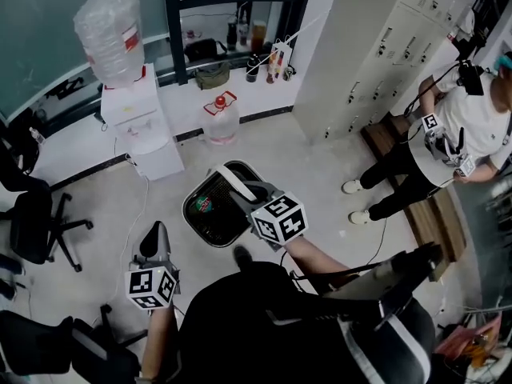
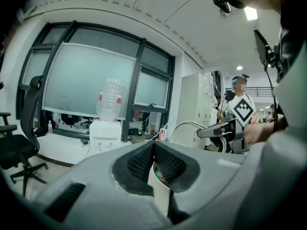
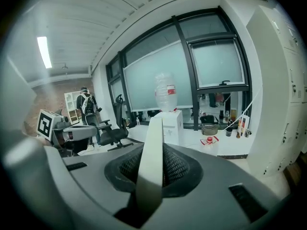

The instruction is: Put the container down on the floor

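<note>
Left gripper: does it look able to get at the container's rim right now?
Probably yes. The left gripper is empty beside the container, with nothing between them, but its jaws are together and would need to open. The right gripper grips the rim.

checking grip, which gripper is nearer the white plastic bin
Right: the right gripper clamps the rim of the white plastic bin; the left gripper sits apart, left of it in head view.
</note>
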A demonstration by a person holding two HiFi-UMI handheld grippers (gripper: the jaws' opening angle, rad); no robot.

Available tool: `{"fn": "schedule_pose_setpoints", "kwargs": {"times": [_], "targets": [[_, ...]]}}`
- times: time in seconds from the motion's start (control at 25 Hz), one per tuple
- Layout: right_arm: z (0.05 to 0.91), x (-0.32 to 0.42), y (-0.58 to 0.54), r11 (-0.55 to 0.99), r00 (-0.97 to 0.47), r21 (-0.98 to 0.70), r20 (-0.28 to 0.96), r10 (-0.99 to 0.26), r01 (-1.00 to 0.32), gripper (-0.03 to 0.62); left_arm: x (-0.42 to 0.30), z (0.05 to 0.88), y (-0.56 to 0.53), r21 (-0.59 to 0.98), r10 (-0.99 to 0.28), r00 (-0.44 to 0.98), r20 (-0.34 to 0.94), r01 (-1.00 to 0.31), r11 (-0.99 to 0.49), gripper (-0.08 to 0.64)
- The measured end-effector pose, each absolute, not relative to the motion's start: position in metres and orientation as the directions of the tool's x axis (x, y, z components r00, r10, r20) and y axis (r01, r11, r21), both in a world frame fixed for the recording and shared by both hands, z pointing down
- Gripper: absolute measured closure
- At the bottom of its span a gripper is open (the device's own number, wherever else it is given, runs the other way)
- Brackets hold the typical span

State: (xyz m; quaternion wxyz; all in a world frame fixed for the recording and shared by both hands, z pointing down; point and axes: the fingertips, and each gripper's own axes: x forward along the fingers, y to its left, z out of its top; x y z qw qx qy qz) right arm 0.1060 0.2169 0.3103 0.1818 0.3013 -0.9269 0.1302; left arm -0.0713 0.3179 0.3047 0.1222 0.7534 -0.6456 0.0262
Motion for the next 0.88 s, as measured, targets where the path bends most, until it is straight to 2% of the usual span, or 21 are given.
{"fn": "schedule_pose_setpoints", "kwargs": {"times": [0.88], "targets": [[0.324, 0.119, 0.076, 0.846, -0.809, -0.162, 0.427, -0.404, -0.508, 0.517, -0.036, 0.304, 0.175, 0.104, -0.957, 0.111, 0.267, -0.991, -0.086, 0.549]]}}
